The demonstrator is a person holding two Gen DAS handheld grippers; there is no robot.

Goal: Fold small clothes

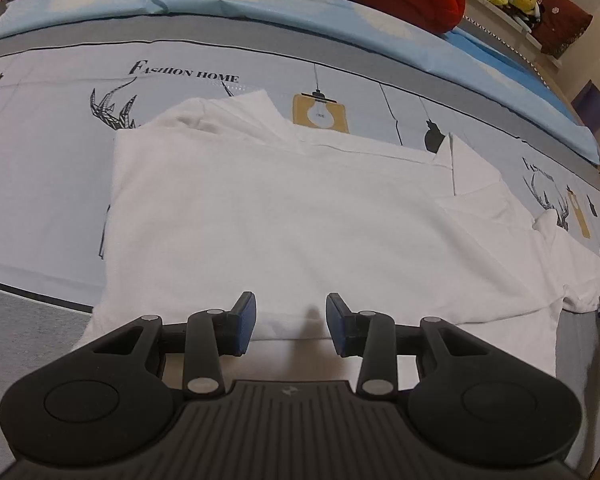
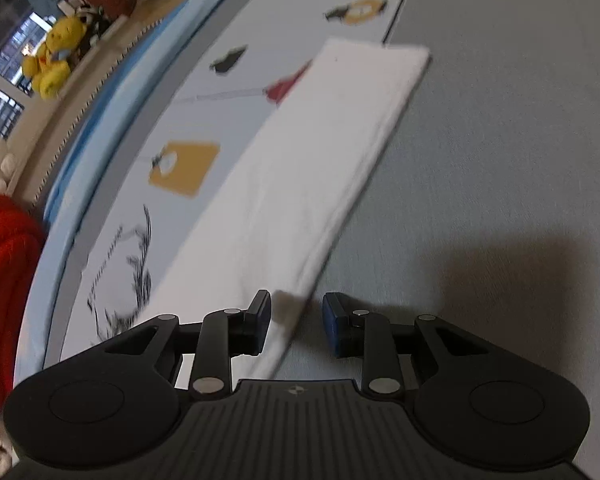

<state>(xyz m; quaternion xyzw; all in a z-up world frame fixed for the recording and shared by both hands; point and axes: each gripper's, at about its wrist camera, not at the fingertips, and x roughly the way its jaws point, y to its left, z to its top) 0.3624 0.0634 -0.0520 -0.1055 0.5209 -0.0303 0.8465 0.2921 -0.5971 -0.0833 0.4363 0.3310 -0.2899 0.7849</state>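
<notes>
Two grippers are working over a bed (image 1: 40,168) covered in a smooth printed sheet (deer heads, hanging bulbs, lettering). A white garment (image 1: 284,220), soft knit cotton with faint creases, is lying flat on that sheet, folded into a broad rectangle with a collar-like flap bunching at its far edge.

The left gripper (image 1: 291,322) is hovering just above the garment's near hem; its blue-padded fingers (image 1: 245,320) are standing partly apart with only cloth below them and nothing pinched.

The right gripper (image 2: 296,322) is pointing along the garment's (image 2: 300,184) long straight edge, where white cloth is meeting plain grey sheet. Its fingers (image 2: 334,330) are also standing partly apart, straddling that edge without pressing on it. This view is blurring. Yellow plush toys (image 2: 54,56) are sitting on a ledge beyond the bed.
</notes>
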